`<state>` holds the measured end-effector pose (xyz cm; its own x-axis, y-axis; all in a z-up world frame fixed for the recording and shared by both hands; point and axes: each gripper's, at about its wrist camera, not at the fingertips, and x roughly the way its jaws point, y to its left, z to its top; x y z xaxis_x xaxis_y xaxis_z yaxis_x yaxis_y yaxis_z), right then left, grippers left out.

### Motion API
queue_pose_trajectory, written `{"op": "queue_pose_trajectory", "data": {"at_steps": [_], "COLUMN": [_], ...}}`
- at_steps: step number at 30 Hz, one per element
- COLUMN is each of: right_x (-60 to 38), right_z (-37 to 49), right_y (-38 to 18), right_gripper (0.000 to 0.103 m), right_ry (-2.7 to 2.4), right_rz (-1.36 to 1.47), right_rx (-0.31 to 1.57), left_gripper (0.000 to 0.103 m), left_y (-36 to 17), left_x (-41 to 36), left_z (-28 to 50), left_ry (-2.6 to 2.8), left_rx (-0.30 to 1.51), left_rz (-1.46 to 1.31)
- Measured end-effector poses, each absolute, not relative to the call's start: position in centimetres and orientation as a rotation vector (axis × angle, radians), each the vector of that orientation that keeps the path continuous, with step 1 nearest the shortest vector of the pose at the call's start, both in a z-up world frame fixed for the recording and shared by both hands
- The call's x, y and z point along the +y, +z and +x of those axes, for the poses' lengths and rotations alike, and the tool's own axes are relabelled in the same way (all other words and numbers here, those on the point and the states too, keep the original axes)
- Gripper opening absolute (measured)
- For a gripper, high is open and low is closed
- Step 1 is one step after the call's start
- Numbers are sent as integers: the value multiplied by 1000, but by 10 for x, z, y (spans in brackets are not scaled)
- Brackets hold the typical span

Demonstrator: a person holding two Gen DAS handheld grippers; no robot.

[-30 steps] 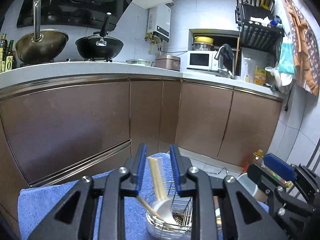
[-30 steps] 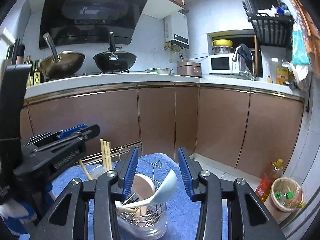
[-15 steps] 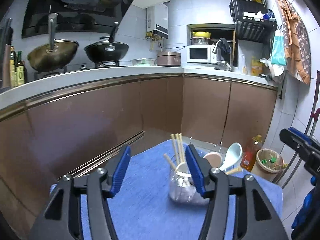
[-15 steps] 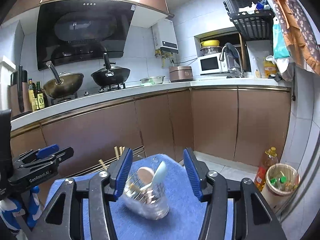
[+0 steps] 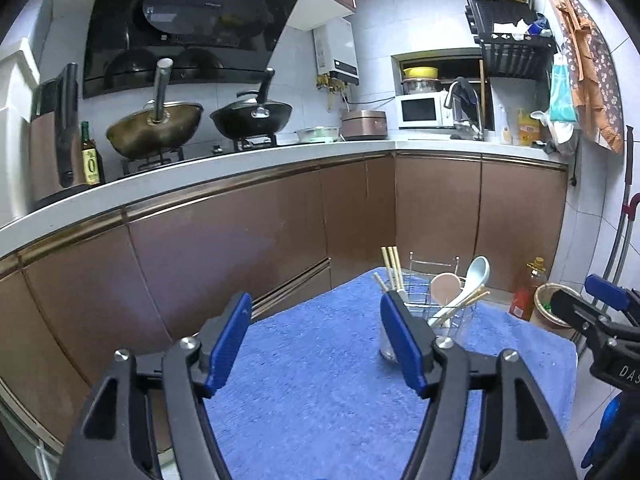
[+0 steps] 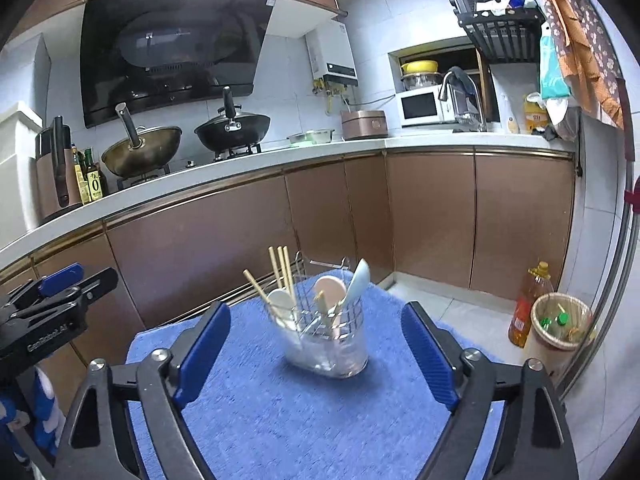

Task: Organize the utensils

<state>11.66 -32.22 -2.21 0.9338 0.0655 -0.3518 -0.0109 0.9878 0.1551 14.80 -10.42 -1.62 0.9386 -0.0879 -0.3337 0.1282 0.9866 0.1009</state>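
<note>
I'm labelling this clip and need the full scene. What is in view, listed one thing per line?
chopsticks: several, pale wood, standing in the holder
spoons: at least three, white, pink and pale blue, in the holder
holder: one, clear with a wire rack, on the towel
towel: one, blue, covering the surface under the holder
woks: two, bronze and black, on the stove
microwave: one, white, on the counter
oil bottle: one, amber, on the floor at right
waste bin: one, beige, beside the oil bottle
left gripper: black with blue pads, jaws opening, nothing between them
right gripper: black with blue pads, jaws opening, short of the holder
</note>
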Motion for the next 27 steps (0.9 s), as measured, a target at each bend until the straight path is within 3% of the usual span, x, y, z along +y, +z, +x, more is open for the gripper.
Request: {"op": "queue_pose_trajectory", "data": {"at_steps": [5,27], "right_x": [-310,-304], "right_z": [108,97], "right_y": [-20,-22], "right_gripper": [103,103], "right_ry": [16,-142], "right_rz": [126,39], "right_rx": [361,346], "left_gripper": [75,76], "left_y": [-13,-16], "left_x": [-92,-58], "left_z": [135,129], "left_ry": [-59,10], "left_rx": [318,285], "left_rz": [116,80]}}
